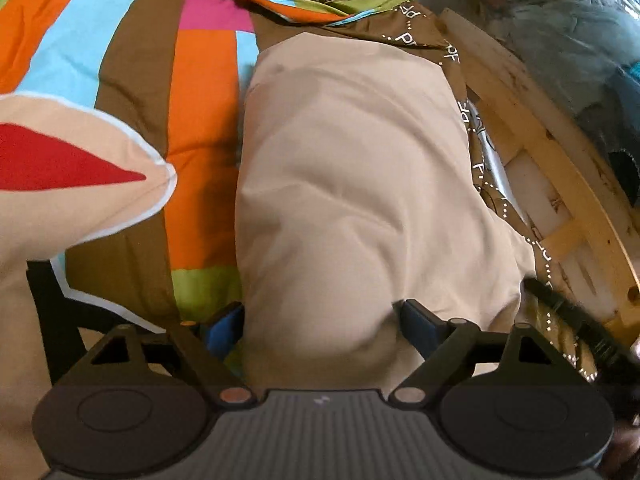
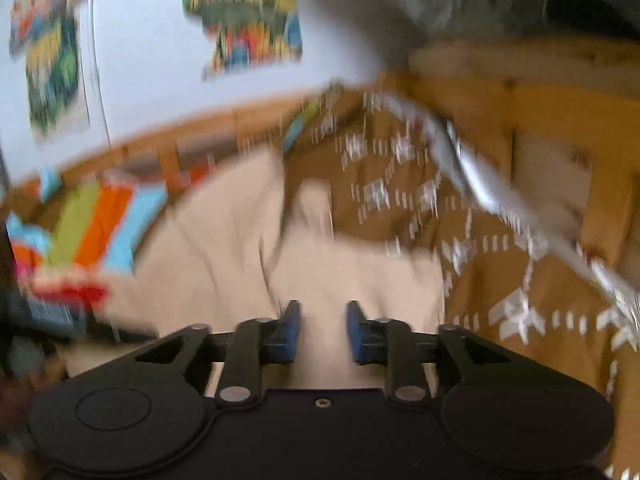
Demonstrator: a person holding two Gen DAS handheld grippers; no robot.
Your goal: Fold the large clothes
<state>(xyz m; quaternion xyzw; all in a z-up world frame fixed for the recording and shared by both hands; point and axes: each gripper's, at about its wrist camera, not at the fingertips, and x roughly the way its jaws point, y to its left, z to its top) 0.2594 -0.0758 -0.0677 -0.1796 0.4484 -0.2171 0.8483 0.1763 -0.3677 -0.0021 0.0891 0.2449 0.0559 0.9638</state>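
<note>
A large beige garment (image 1: 352, 184) lies bunched on a striped bedspread (image 1: 200, 120). In the left wrist view it bulges up between the widely spread blue-padded fingers (image 1: 418, 320) of my left gripper (image 1: 320, 320), which is open around the cloth. Another beige piece with a red patch and white edging (image 1: 80, 168) hangs at the left. The right wrist view is blurred by motion. There my right gripper (image 2: 323, 328) hovers over the beige garment (image 2: 248, 248) with a narrow gap between its fingers. Nothing is visibly pinched in that gap.
A brown sheet with a white print (image 2: 400, 200) covers the bed's right side. A wooden bed frame (image 1: 560, 184) runs along the right edge, and wooden boards (image 2: 560, 120) stand behind. A wall with colourful posters (image 2: 244, 16) is at the back.
</note>
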